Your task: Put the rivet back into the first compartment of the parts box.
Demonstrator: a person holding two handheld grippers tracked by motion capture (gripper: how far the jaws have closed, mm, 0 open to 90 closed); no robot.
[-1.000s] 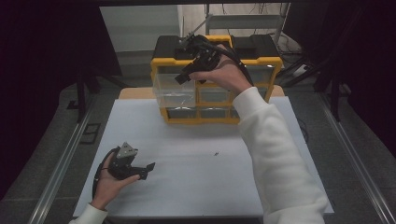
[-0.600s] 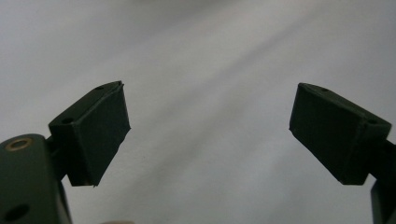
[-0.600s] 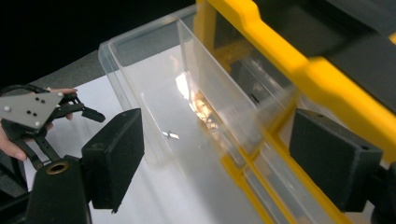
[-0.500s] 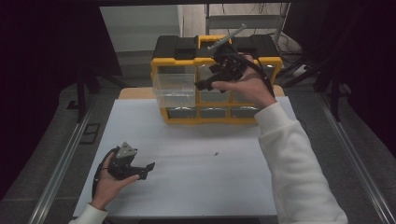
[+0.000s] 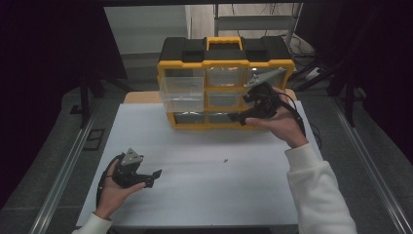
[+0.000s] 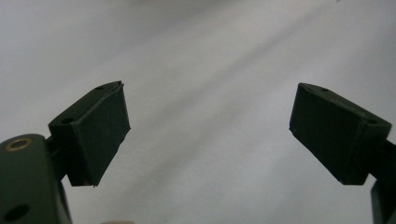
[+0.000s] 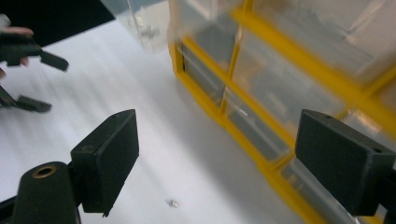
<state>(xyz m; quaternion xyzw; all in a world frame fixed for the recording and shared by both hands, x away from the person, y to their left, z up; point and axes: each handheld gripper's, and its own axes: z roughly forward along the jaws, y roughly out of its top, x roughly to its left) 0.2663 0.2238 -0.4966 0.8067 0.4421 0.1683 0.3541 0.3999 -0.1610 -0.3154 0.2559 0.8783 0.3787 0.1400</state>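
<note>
Left hand (image 5: 114, 187) low at near left, its left gripper (image 5: 148, 178) wide open and empty, pointing right; right arm in white sleeve (image 5: 319, 195) reaches forward, right gripper (image 5: 238, 117) raised, jaws just opened wide, nothing between them

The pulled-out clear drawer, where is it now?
In the high view, the clear drawer sticks out from the top-left slot of the yellow organizer, left of the right gripper.

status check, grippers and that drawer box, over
Right gripper open, empty, jaws just opened, off the organizer. Left gripper open, empty, over the white mat. Top-left drawer pulled out. Small screw loose on mat, nothing blocking.
</note>
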